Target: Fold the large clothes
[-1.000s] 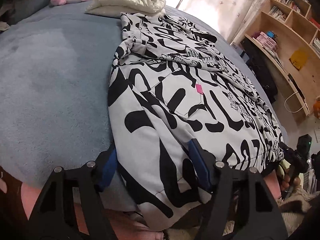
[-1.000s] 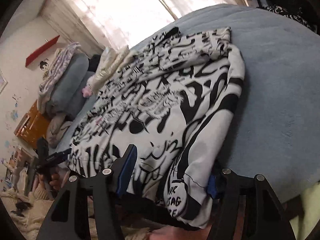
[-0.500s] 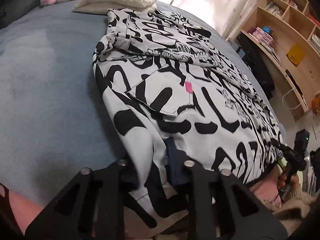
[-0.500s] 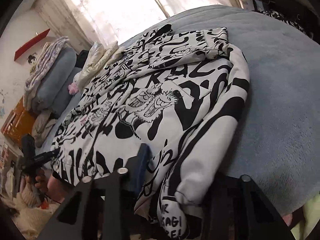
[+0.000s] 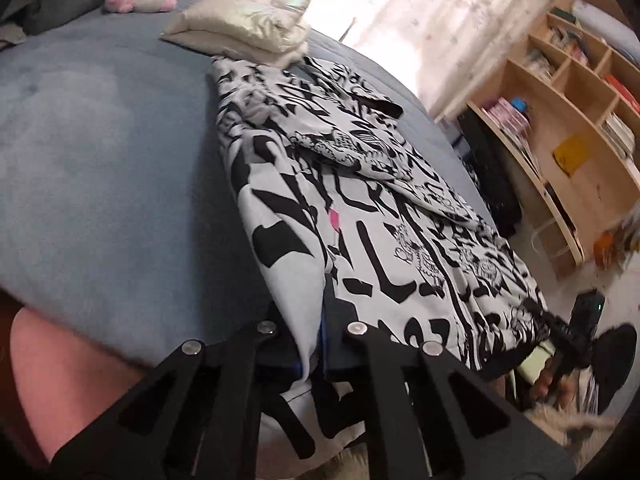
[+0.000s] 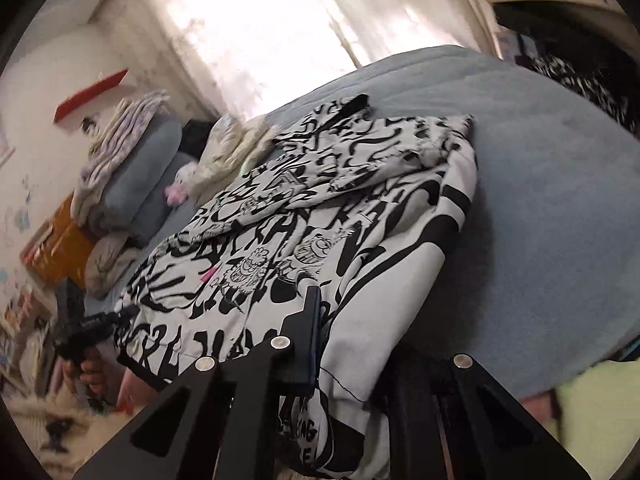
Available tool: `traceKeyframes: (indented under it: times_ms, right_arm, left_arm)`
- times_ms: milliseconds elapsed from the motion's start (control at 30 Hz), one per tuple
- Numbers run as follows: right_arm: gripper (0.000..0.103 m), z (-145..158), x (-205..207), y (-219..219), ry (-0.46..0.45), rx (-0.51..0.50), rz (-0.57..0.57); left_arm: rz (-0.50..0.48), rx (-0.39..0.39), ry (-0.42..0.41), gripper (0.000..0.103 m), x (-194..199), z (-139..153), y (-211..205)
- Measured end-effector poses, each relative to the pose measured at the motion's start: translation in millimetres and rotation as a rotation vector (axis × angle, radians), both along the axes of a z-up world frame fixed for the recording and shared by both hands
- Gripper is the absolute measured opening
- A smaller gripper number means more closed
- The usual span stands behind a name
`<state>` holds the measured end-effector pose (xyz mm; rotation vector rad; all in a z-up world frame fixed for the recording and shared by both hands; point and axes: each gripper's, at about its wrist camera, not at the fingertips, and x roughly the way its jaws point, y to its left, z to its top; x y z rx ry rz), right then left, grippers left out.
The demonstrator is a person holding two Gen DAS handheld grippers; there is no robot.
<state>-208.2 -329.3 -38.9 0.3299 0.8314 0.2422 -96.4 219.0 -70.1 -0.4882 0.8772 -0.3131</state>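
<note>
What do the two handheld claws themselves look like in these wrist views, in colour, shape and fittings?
Both match. The left claw has two flat matte-black fingers with elongated cut-out slots, round silver bolt heads near the front, and blue pads on the inner faces. The right claw shows the same black slotted fingers, silver bolts and a dark blue pad. No cables, markings or sleeves show.
</note>
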Motion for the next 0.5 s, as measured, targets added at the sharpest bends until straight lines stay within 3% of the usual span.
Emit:
traceKeyframes:
  times_ms: [167,367,500]
  right_arm:
    - [0.011,13.8,-7.2,2.0,0.061,-0.051,0.048]
    - [0.011,37.4,29.7,-9.9,0.011,0.067,0.020]
    - [0.011,61.4,68.1,-17.8,-0.035,0.144,-0.008]
  left_arm:
    - [-0.013,-0.034,0.032,0.003,-22.1,10.4,12.9]
    - [0.016,-0.172,0.042,0.003,-7.5,15.9,25.3]
    - [0.036,-0.236,-0.003,0.003,25.1,41.4,24.8]
